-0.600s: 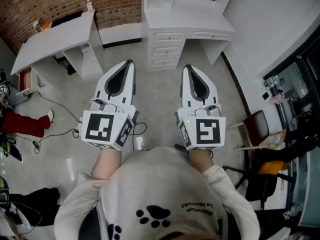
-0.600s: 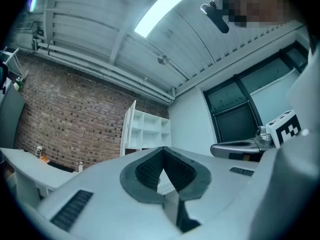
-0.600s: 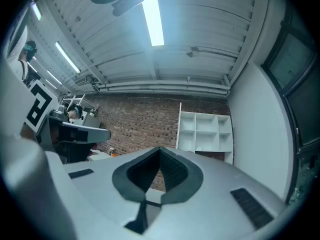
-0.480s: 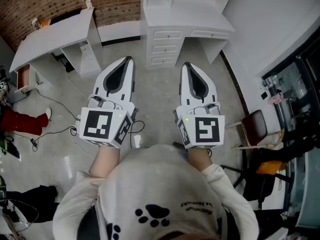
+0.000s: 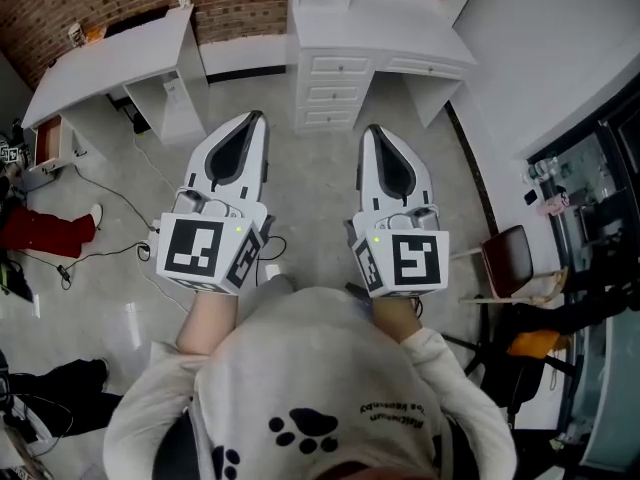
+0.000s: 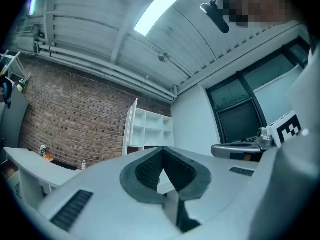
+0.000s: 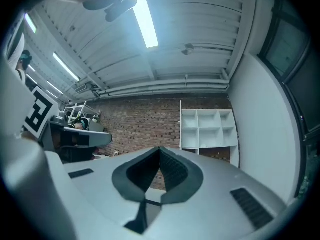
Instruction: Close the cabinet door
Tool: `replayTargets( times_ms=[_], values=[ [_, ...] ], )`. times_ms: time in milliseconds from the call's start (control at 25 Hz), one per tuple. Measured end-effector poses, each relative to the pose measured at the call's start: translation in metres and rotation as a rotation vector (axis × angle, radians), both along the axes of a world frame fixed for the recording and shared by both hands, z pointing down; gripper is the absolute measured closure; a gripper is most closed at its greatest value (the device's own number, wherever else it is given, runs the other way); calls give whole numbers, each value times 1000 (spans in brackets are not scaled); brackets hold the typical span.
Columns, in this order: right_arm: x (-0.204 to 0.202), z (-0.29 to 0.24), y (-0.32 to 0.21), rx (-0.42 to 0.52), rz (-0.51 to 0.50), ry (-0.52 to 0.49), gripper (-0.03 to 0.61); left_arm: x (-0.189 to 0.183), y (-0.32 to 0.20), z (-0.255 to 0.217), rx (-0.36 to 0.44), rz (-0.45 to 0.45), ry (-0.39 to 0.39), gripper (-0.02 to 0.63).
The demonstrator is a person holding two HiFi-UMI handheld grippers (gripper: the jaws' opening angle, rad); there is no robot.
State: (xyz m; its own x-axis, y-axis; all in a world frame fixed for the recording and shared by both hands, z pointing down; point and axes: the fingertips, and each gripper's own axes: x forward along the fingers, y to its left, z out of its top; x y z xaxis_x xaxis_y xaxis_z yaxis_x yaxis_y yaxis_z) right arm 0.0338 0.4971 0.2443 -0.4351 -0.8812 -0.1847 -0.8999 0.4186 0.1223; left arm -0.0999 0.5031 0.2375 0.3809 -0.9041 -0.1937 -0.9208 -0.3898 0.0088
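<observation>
The white cabinet (image 7: 207, 129) is a grid of open compartments standing on a white worktop (image 5: 380, 33), at 12 o'clock from both grippers. White back walls show in its upper compartments. Under the worktop, three drawers (image 5: 338, 93) are shut. The cabinet door (image 6: 131, 129) stands upright at the cabinet's 9 o'clock edge, its long axis vertical, swung out towards the grippers. The left gripper (image 5: 256, 118) and the right gripper (image 5: 373, 128) both have their jaws pressed together, pinching nothing.

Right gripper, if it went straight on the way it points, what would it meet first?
Nothing near. The right gripper, jaws shut, aims across the floor at the white desk by the brick wall; depth unclear.
</observation>
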Motion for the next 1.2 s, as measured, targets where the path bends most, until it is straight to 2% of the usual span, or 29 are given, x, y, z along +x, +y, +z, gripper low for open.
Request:
replayTargets(
  times_ms=[280, 520, 1200],
  values=[
    [-7, 4, -17, -4, -30, 23, 568, 3, -22, 10, -33, 3, -3, 606],
    [-28, 12, -51, -21, -61, 39, 568, -14, -57, 23, -58, -2, 15, 606],
    [-94, 14, -185, -13, 6, 49, 568, -75, -202, 24, -44, 81, 10, 606]
  ],
)
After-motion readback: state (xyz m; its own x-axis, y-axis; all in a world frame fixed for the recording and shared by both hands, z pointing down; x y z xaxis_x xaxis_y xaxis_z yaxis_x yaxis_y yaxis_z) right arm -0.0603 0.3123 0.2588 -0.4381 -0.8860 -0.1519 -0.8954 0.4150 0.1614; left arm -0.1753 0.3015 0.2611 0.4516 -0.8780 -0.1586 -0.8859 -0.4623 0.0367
